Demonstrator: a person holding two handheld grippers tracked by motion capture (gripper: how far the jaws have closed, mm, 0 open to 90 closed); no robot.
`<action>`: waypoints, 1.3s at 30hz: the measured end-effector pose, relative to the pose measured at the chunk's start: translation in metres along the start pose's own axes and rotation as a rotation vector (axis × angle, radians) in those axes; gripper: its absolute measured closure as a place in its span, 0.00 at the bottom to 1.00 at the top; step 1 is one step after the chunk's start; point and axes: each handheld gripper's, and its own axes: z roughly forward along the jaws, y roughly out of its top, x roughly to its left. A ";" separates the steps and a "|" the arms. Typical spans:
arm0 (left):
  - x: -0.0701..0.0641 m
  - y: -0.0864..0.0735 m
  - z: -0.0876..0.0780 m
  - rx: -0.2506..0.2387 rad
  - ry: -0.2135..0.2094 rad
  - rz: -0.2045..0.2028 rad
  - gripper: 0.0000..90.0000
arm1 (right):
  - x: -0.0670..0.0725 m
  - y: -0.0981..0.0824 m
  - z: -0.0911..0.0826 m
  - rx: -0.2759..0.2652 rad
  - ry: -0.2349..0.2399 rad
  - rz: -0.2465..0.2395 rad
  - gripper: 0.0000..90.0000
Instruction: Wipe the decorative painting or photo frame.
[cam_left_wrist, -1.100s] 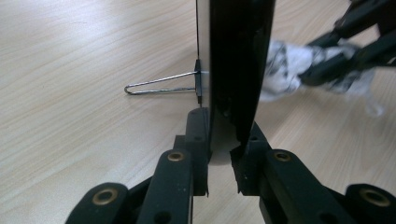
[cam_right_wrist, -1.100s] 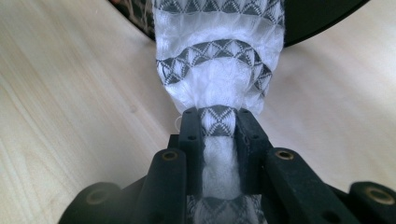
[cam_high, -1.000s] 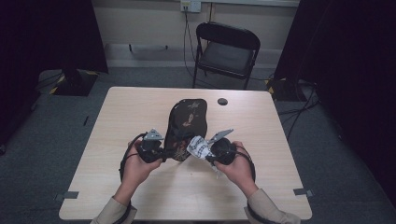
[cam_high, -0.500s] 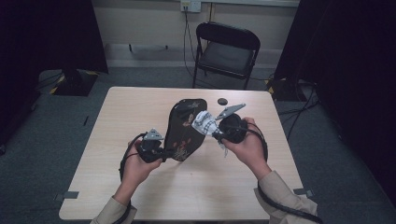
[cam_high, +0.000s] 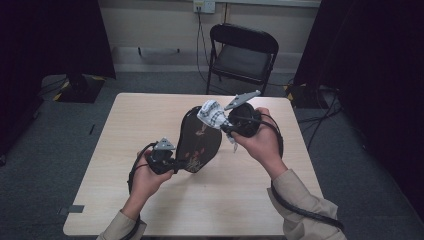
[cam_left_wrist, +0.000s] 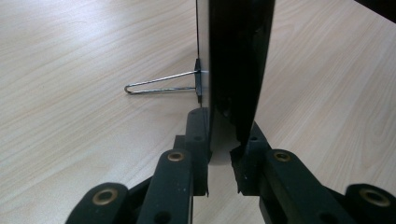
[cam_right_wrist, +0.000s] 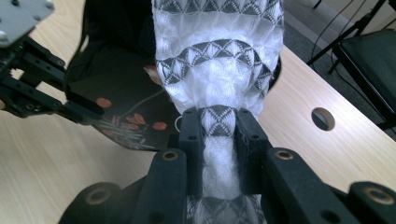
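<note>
In the high view, the left tool (cam_high: 172, 162) sits low over the near left part of the wooden bench (cam_high: 125, 120), its jaws pinching the lower edge of a dark oval tray (cam_high: 199, 140) painted with small red flowers. The tray stands on edge near the bench's middle, leaning away from the person. The right tool (cam_high: 226, 126) is held above the bench at the tray's upper rim, its jaws pressed onto a white cloth with a grey pattern (cam_high: 212, 114), which bunches against the tray's top edge. A black folding chair (cam_high: 242, 52) stands beyond the far side of the bench. In the left gripper view, the left tool (cam_left_wrist: 223, 163) grips the tray (cam_left_wrist: 240, 60) edge-on between both jaws; the tray rises straight up from them, and a thin wire loop (cam_left_wrist: 161, 84) sticks out sideways from its pale back, just above the bench (cam_left_wrist: 70, 70). In the right gripper view, the right tool (cam_right_wrist: 219, 140) clamps the cloth (cam_right_wrist: 217, 56) tight, the fabric fanning out above the jaws and lying in front of the tray's flowered face (cam_right_wrist: 116, 93). The left tool (cam_right_wrist: 70, 109) shows at the left, clamped on the tray's rim, and a round hole (cam_right_wrist: 322, 118) lies in the bench top to the right.
</note>
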 end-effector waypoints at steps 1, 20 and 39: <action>0.000 0.000 0.000 0.000 -0.001 0.000 0.87 | 0.002 0.001 0.002 -0.002 0.005 -0.004 0.85; 0.000 0.000 0.000 0.004 0.000 0.003 0.87 | 0.013 -0.030 0.034 0.041 0.056 0.016 0.84; 0.000 0.000 0.000 0.004 0.001 0.004 0.87 | 0.027 -0.072 0.071 0.099 0.096 0.052 0.84</action>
